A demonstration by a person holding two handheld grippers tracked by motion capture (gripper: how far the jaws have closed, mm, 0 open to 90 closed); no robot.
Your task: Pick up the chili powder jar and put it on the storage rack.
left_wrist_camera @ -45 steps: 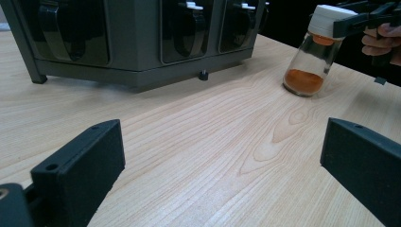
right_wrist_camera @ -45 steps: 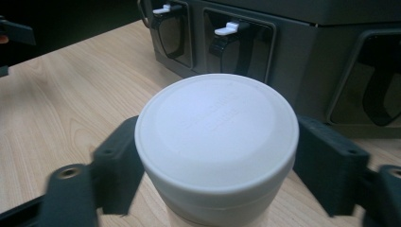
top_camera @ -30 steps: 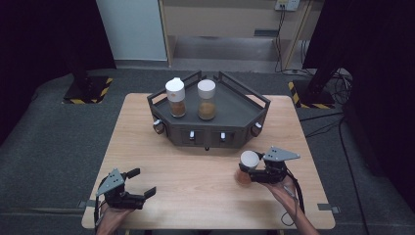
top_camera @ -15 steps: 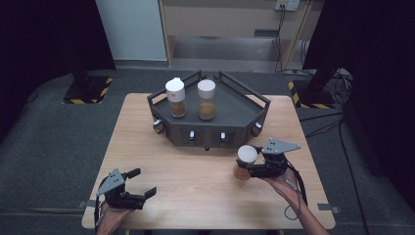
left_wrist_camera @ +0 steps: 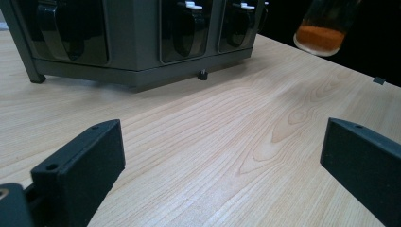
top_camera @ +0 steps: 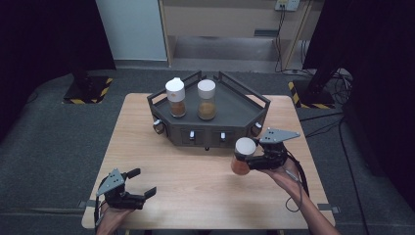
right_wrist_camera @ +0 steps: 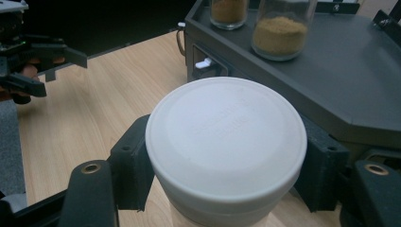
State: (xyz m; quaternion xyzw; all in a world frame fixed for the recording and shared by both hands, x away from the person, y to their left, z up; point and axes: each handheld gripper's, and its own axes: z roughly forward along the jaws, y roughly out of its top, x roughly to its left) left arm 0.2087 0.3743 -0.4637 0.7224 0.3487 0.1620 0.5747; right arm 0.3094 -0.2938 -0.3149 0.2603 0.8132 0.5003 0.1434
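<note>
Spice jar (top_camera: 242,155), white-capped and part full of orange powder, hangs above the table in front of the rack (top_camera: 235,105). My right gripper (top_camera: 250,160) clamps it under the cap; it looks rigid, smooth and slippery. Left gripper (top_camera: 139,185) rests wide apart.

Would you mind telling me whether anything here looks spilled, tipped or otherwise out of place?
Nothing looks spilled or damaged. Two spice jars stand upright on the dark rack; the third jar is held in the right gripper, lid on.

table (top_camera: 195,186): light wood | on it: dark tray rack (top_camera: 235,105)
</note>
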